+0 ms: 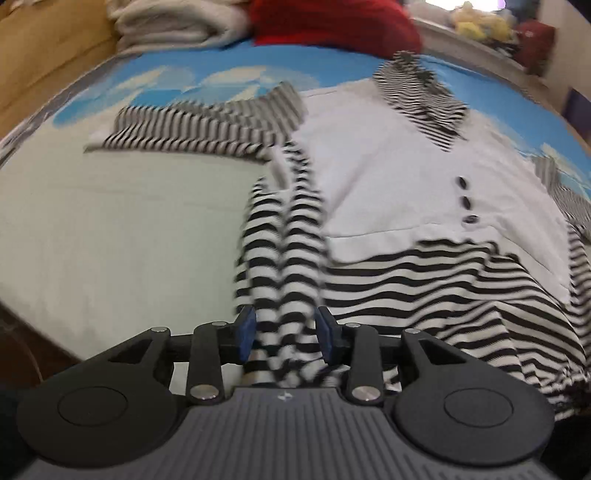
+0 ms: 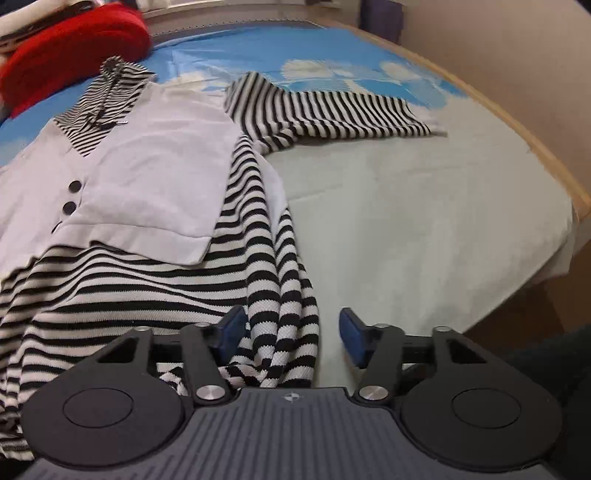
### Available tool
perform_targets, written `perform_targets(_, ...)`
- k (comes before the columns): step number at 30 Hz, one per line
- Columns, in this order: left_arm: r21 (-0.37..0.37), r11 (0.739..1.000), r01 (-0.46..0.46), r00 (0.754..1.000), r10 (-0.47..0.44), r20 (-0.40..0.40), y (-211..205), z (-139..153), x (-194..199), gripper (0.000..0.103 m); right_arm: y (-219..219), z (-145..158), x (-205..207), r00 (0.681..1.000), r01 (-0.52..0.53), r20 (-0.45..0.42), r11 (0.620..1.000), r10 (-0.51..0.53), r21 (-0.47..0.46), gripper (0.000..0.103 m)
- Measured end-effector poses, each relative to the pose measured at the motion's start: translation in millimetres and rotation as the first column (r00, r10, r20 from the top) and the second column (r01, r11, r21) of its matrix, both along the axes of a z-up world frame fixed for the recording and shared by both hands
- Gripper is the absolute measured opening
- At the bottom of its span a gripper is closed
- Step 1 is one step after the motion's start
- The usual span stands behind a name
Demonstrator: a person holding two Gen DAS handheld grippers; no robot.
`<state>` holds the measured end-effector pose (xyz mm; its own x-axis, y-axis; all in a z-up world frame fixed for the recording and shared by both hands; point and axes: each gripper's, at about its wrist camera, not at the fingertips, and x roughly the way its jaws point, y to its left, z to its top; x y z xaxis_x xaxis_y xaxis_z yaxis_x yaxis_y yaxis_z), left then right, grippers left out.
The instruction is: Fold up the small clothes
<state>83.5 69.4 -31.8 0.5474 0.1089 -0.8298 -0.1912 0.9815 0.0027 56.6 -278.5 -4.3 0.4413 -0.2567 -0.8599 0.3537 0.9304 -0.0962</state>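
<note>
Top: a small top lies flat on the bed. It has a pale grey front and black and white stripes.
Hood: the striped hood is at the far end, near a red pillow.
Buttons: dark buttons run down the grey front.
Sleeve: one striped sleeve sticks out to the side, lying on the bed.
Hem: the striped hem is at the near end, close to both tools.
Left tool: the left tool has a bunched roll of striped cloth between its blue pads. The pads are close on each side of the roll. The picture is blurry, so I cannot tell if they squeeze it.
Right tool: the right tool has its pads wide apart. Striped folds lie in the gap, close to one pad and away from the other. It is not squeezing them.
Bed: the sheet is pale near the tools and blue with white clouds farther away.
Other things: folded pale clothes sit beside the red pillow. Yellow soft toys are far off on a ledge.
</note>
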Motion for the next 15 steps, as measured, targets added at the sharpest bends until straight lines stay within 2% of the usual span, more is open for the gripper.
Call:
perform_targets(2, -0.024, 1.0, 0.008, 0.998, -0.009, -0.061, -1, -12, 6, 0.041, -4, -18, 4, 0.992, 0.016, -0.123, 1.0, -0.014, 0.016, 0.062)
perform_targets(3, -0.032, 0.999, -0.013, 0.993, 0.009, -0.116, 0, -21, 8, 0.041, -6, -18, 3, 0.993, 0.041, -0.115, 0.999, -0.037, 0.029, 0.061)
perform_targets(4, -0.04, 0.999, -0.037, 0.99, 0.031, -0.139, 2, -24, 7, 0.041, -8, -13, 2, 0.994, 0.066, -0.087, 0.997, -0.062, 0.042, 0.061)
perform_targets(6, -0.068, 0.995, -0.07, 0.991, 0.061, -0.117, 6, -15, 6, 0.041, -7, 9, 4, 0.999, 0.051, 0.008, 0.998, -0.051, 0.03, 0.061)
perform_targets(9, -0.06, 0.996, -0.061, 0.998, 0.062, 0.018, 9, 21, 5, 0.043, -1, 49, 1, 0.985, 0.008, 0.171, 0.999, 0.0, -0.049, 0.061)
perform_targets(12, -0.055, 0.996, -0.068, 0.988, 0.075, 0.137, 17, 58, 17, 0.045, -4, 97, 2, 0.938, -0.035, 0.34, 0.994, 0.068, -0.103, 0.062)
perform_targets(14, -0.052, 0.993, -0.108, 0.964, 0.117, 0.24, 28, 90, 30, 0.045, -9, 127, 8, 0.89, -0.088, 0.439, 0.991, 0.122, -0.097, 0.063)
perform_targets(15, -0.035, 0.993, -0.115, 0.943, 0.12, 0.311, 35, 107, 38, 0.045, -15, 137, 15, 0.868, -0.11, 0.475, 0.989, 0.144, -0.099, 0.068)
